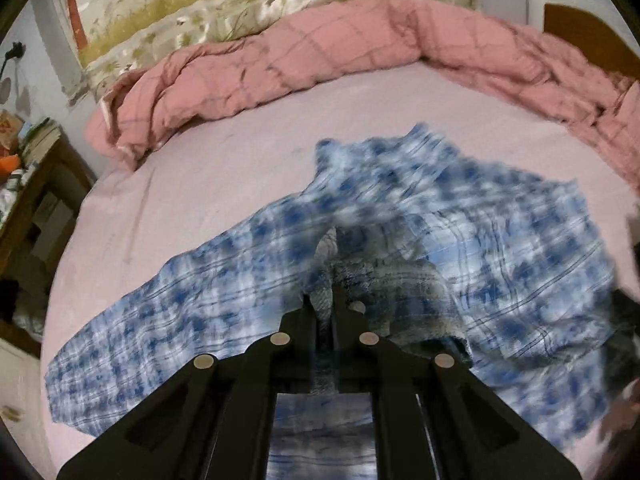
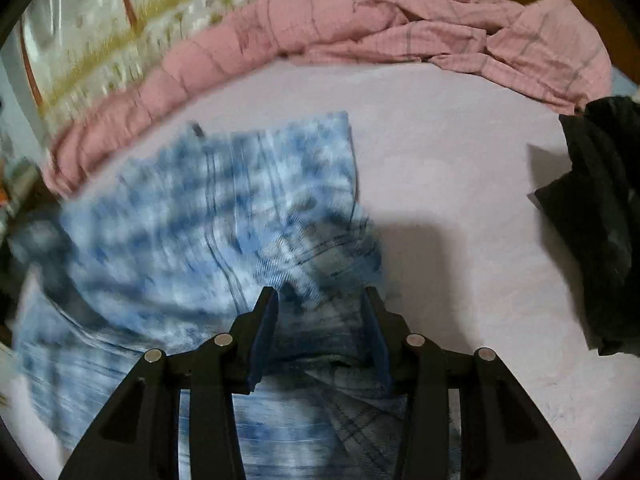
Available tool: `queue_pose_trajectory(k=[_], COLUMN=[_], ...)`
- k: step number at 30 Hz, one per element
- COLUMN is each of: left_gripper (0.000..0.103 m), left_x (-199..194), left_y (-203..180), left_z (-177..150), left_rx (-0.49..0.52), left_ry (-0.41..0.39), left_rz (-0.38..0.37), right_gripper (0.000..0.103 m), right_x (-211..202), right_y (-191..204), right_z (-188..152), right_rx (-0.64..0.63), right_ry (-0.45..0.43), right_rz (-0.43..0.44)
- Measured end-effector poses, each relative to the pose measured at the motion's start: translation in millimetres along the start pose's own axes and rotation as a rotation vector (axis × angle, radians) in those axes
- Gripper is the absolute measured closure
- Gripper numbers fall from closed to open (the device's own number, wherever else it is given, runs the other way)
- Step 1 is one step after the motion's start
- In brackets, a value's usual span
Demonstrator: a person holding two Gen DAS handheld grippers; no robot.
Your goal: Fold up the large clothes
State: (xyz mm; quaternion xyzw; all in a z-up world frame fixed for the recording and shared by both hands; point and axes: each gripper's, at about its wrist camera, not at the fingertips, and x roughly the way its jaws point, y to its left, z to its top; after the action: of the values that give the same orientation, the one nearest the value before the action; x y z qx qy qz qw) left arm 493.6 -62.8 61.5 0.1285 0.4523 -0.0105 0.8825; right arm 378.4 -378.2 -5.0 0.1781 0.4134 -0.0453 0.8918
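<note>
Shirt (image 1: 400, 216) cloth is pinched in the clenched left hand-held gripper (image 1: 326, 300); right hand-held gripper (image 2: 322, 300), tilted down, straddles its hem, released.

Rumpled pink quilt (image 1: 280, 68) along bed's far edge, floral pillow (image 1: 224, 4) behind.

A large blue-and-white checked cotton shirt (image 1: 400, 216) with thin dark lines lies on a pale pink bed sheet (image 1: 224, 160). At the far side runs a rumpled salmon-pink quilt (image 1: 320, 52) crossed by faint darker grid lines. Beyond it sits a cream bedcover (image 1: 192, 12) printed with olive-green grasses. A black crumpled garment (image 2: 600, 208) lies on the right. Both claws are black, the right claw (image 2: 320, 300) with blue pads.
</note>
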Motion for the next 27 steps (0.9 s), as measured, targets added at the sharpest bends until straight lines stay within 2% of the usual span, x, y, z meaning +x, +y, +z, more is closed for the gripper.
queue_pose_trajectory(k=[1,3,6,8,10,12,16,18,19,21,23,25,27], left_gripper=[0.098,0.098,0.098,0.098,0.098,0.098,0.098,0.097,0.094,0.091,0.069,0.057,0.047], left_x=[2.5,5.3,13.1,21.7,24.0,23.4,23.1,27.7,30.5,33.6,33.0,24.8,11.1], left_y=[0.9,7.2,24.0,30.1,38.4,49.2,61.7,65.1,66.1,64.8,62.8,62.2,65.1], left_z=[-2.6,-6.7,-13.6,-18.7,-18.9,-15.8,-11.3,-13.3,-16.4,-22.4,-28.5,-36.0,-45.2], left_rx=[0.013,0.018,-0.023,-0.033,-0.051,-0.072,-0.077,-0.106,-0.123,-0.127,-0.116,-0.115,-0.138], left_ry=[-0.004,-0.005,0.005,0.024,0.011,0.001,-0.012,-0.005,-0.007,-0.018,-0.045,-0.091,-0.143], left_rz=[0.031,0.073,0.057,0.076,0.111,0.102,0.111,0.105,0.086,0.066,0.090,0.120,0.097], right_gripper=[0.058,0.058,0.058,0.058,0.058,0.058,0.058,0.058,0.058,0.058,0.058,0.058,0.058], right_x=[-7.9,-10.5,-0.8,6.4,5.3,2.0,-4.4,-1.1,1.5,2.5,1.3,0.0,-3.7], right_y=[-5.3,-10.6,-18.4,-17.0,-9.2,-2.3,12.9,15.2,10.7,5.5,9.0,15.7,22.6], right_z=[0.7,1.2,-0.7,-2.4,-2.9,-1.3,-3.2,-3.6,-3.9,-3.3,-4.0,-4.5,-4.3], right_rx=[0.036,0.057,0.085,0.078,0.048,0.013,-0.049,-0.050,-0.016,0.015,-0.017,-0.047,-0.065], right_ry=[-0.029,-0.033,-0.005,0.012,0.002,-0.018,-0.043,-0.014,0.014,0.014,-0.002,-0.011,-0.027], right_rz=[0.060,0.106,0.092,0.097,0.097,0.100,0.133,0.195,0.258,0.271,0.207,0.186,0.190])
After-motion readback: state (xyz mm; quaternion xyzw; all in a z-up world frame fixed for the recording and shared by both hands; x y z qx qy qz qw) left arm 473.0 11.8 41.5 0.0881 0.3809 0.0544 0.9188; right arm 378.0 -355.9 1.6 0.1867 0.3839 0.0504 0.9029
